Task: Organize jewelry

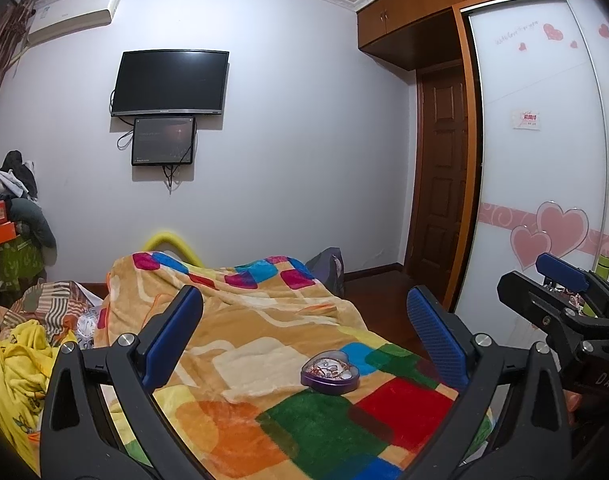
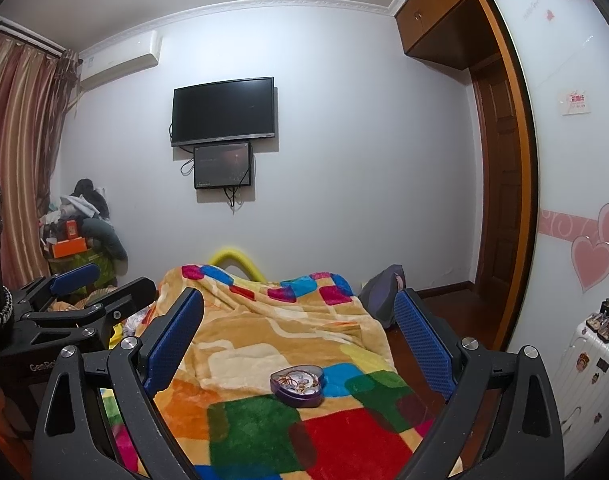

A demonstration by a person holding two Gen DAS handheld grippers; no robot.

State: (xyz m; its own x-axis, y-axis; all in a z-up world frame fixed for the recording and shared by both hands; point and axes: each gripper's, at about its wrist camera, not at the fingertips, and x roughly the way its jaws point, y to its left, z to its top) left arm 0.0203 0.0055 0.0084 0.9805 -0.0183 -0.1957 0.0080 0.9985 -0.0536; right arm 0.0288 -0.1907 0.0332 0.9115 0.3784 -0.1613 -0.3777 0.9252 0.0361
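A purple heart-shaped tin [image 1: 331, 372] lies open on the colourful patchwork blanket [image 1: 264, 320], filled with tangled jewelry. It also shows in the right wrist view [image 2: 297, 385]. My left gripper [image 1: 304, 320] is open and empty, held above and behind the tin. My right gripper [image 2: 300, 320] is open and empty too, likewise above and short of the tin. The right gripper shows at the right edge of the left wrist view [image 1: 560, 284]; the left gripper shows at the left of the right wrist view [image 2: 100, 284].
The blanket covers a bed. A yellow cloth [image 1: 20, 360] lies at its left. A white wardrobe with pink hearts [image 1: 544, 160] stands right, a white suitcase [image 2: 584, 380] beside it. A TV [image 1: 170, 82] hangs on the far wall. Clutter [image 2: 76, 232] piles at left.
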